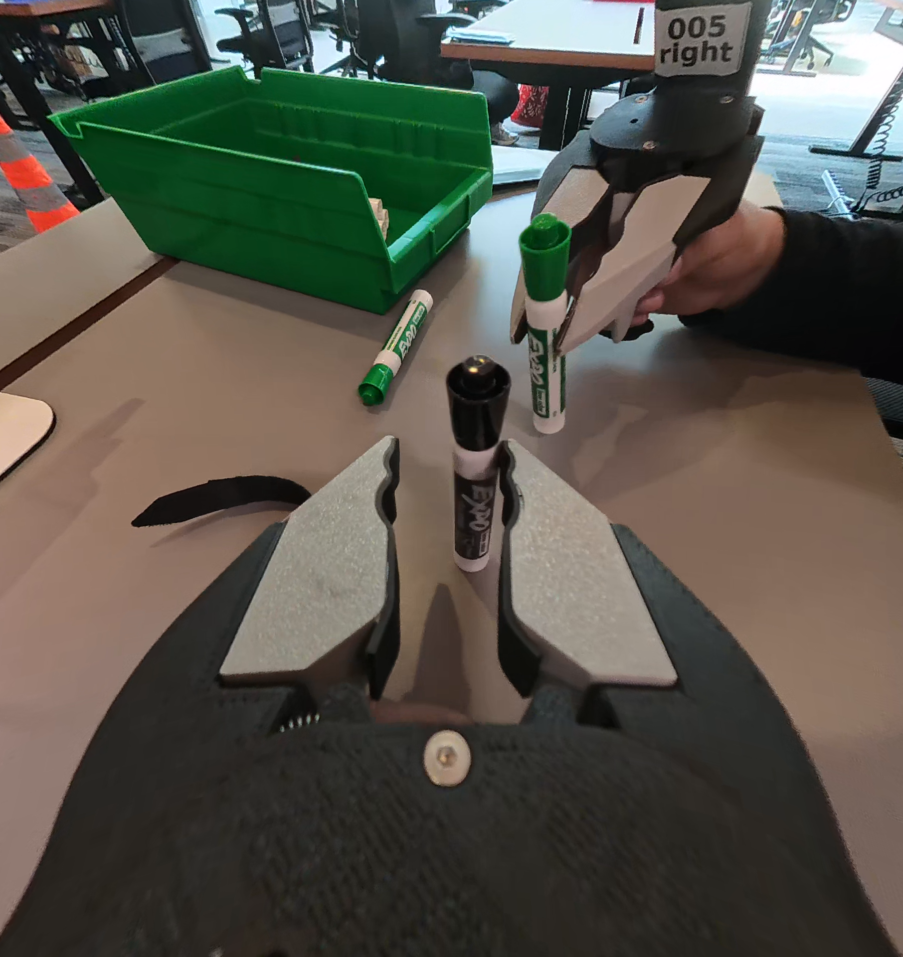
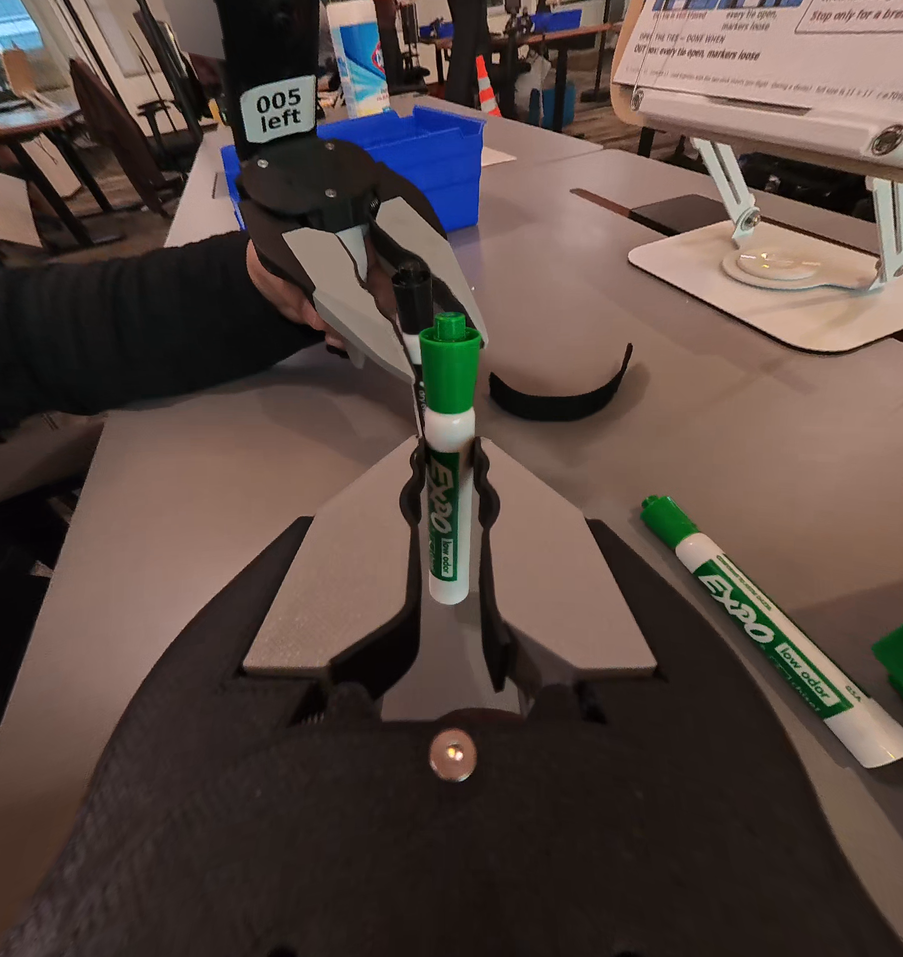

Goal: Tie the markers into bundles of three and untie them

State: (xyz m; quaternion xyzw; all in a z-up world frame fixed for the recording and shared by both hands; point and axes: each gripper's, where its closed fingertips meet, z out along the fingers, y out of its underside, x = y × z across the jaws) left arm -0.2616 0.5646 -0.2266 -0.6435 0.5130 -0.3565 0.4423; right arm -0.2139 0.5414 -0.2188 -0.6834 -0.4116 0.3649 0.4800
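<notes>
The left tongs (image 1: 449,487) are standing spread around an upright black marker (image 1: 475,466), with a clear gap at one pad, so nothing is being pinched. The right tongs (image 2: 446,466) are pinching a green marker (image 2: 446,466) upright above the worktop (image 1: 724,492). A second green marker (image 1: 397,347) is lying just beside the green bin (image 1: 283,181), and a black strap (image 1: 221,499) is curling near the left tongs.

One marker (image 1: 396,348) lies on the table (image 1: 698,518) before the bin (image 1: 283,171).
</notes>
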